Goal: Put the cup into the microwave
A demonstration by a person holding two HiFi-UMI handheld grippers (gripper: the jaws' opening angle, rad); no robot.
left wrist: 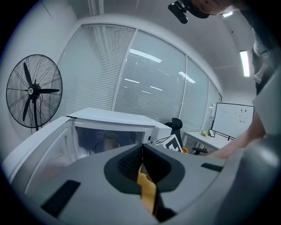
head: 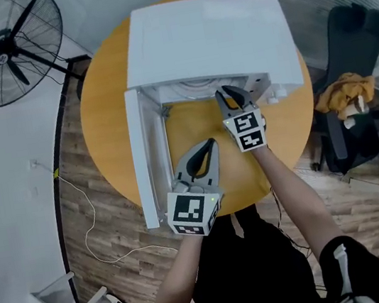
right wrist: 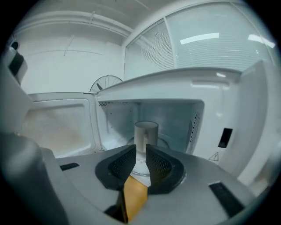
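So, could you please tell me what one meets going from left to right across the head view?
Standing fan → open microwave door → left tool → right tool → black office chair with a yellow cloth on it.

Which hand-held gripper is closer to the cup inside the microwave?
Right. The right hand-held gripper is at the microwave opening, just in front of the cup; the left hand-held gripper is farther back, beside the open door.
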